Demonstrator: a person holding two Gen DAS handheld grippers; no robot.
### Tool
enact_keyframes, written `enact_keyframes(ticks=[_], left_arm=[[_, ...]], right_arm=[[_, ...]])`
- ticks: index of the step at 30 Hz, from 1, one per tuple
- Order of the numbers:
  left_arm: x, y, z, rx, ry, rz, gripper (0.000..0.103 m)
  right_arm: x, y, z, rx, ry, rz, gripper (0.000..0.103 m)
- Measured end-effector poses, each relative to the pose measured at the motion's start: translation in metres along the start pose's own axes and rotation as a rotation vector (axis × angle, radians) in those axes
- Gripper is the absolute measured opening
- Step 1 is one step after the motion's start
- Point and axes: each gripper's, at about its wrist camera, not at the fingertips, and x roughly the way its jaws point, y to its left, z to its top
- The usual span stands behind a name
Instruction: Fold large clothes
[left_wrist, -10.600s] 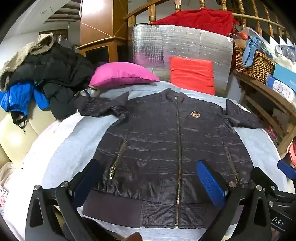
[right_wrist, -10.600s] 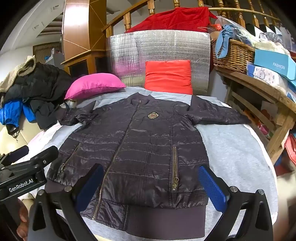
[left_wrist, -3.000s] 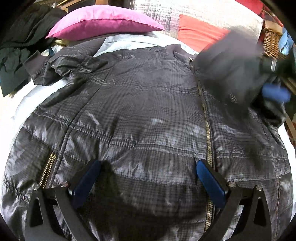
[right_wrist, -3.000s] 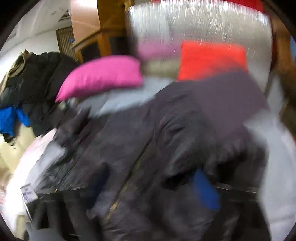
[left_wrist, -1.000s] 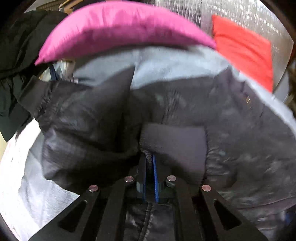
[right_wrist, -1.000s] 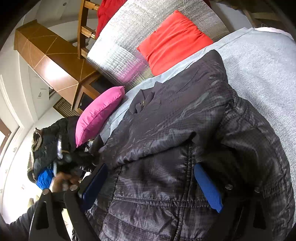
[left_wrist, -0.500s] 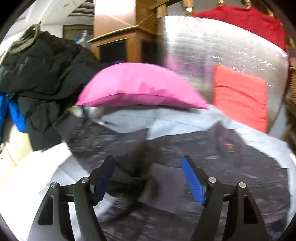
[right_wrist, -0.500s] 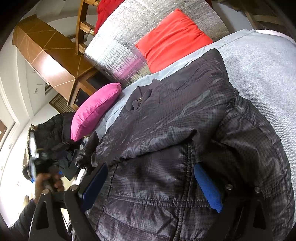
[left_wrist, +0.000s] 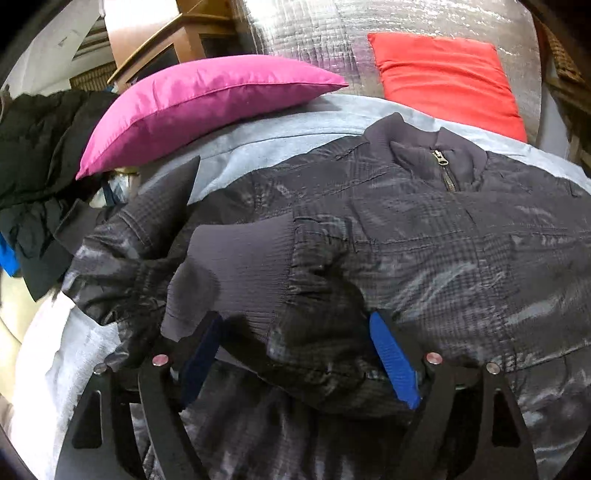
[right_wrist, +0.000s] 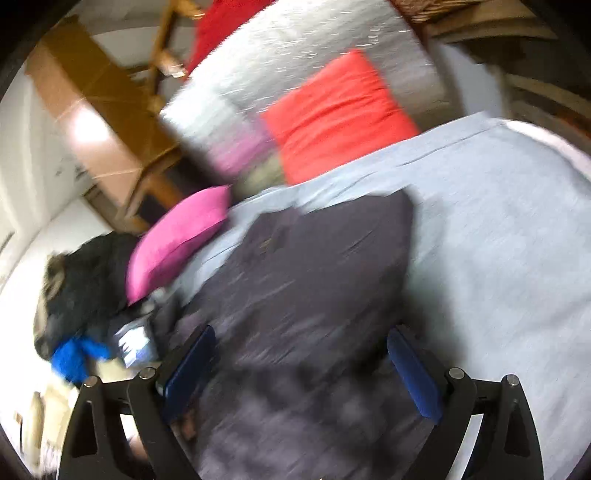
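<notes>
A dark quilted jacket (left_wrist: 424, 236) lies front up on a grey sheet (left_wrist: 280, 136), zipped to the collar. Its left sleeve, with a ribbed cuff (left_wrist: 240, 266), is folded across the chest. My left gripper (left_wrist: 299, 358) is open, its blue pads on either side of the folded sleeve near the cuff. In the blurred right wrist view the jacket (right_wrist: 303, 280) shows with its right sleeve folded in. My right gripper (right_wrist: 299, 373) is open above the jacket's lower body and holds nothing.
A pink pillow (left_wrist: 199, 103) and a red cushion (left_wrist: 447, 77) lie at the far end against a silver foil panel (left_wrist: 369, 22). A pile of dark and blue clothes (left_wrist: 33, 155) sits to the left. Bare grey sheet (right_wrist: 498, 240) lies right of the jacket.
My left gripper let go of the left sleeve cuff, opened, and now sits low over the folded sleeve. My right gripper has swung fast; its view is blurred and looks further back.
</notes>
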Motion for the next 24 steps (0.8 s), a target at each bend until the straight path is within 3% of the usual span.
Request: enact_keyframes(ticks=[2, 6, 7, 8, 9, 11, 13, 15, 16, 19, 21, 22, 24], left_arm=[[0.004, 0.007, -0.001, -0.025, 0.007, -0.015, 0.087], [0.006, 0.004, -0.001, -0.04, 0.011, -0.019, 0.09], [0.007, 0.003, -0.001, -0.039, 0.009, -0.016, 0.09], [0.007, 0.003, -0.001, -0.037, 0.007, -0.014, 0.09], [0.007, 0.003, -0.001, -0.038, 0.006, -0.015, 0.09], [0.008, 0.005, -0.002, -0.043, 0.008, -0.022, 0.091], [0.008, 0.005, -0.002, -0.042, 0.007, -0.024, 0.091], [0.008, 0.006, -0.002, -0.039, 0.005, -0.021, 0.091], [0.008, 0.006, -0.002, -0.042, 0.006, -0.024, 0.091], [0.009, 0.007, -0.002, -0.046, 0.01, -0.029, 0.091], [0.009, 0.006, -0.002, -0.042, 0.009, -0.024, 0.092], [0.009, 0.006, -0.002, -0.041, 0.009, -0.022, 0.092], [0.009, 0.006, -0.002, -0.041, 0.009, -0.022, 0.092]], right_arm=[[0.035, -0.024, 0.022, 0.067, 0.072, -0.066, 0.096], [0.081, -0.034, 0.052, 0.08, 0.151, -0.081, 0.087], [0.088, -0.033, 0.055, 0.078, 0.17, -0.078, 0.074], [0.098, -0.029, 0.059, 0.054, 0.202, -0.104, 0.031], [0.104, -0.022, 0.061, 0.017, 0.224, -0.142, 0.018], [0.091, 0.006, 0.067, -0.088, 0.148, -0.175, 0.011], [0.08, 0.023, 0.066, -0.17, 0.08, -0.212, 0.011], [0.107, 0.011, 0.056, -0.182, 0.18, -0.336, 0.013], [0.115, 0.005, 0.051, -0.181, 0.204, -0.362, 0.019], [0.103, -0.002, 0.044, -0.113, 0.148, -0.32, 0.029], [0.078, -0.001, 0.044, -0.052, 0.099, -0.282, 0.049], [0.066, 0.001, 0.042, -0.037, 0.071, -0.264, 0.066], [0.047, 0.009, 0.036, -0.051, 0.048, -0.232, 0.07]])
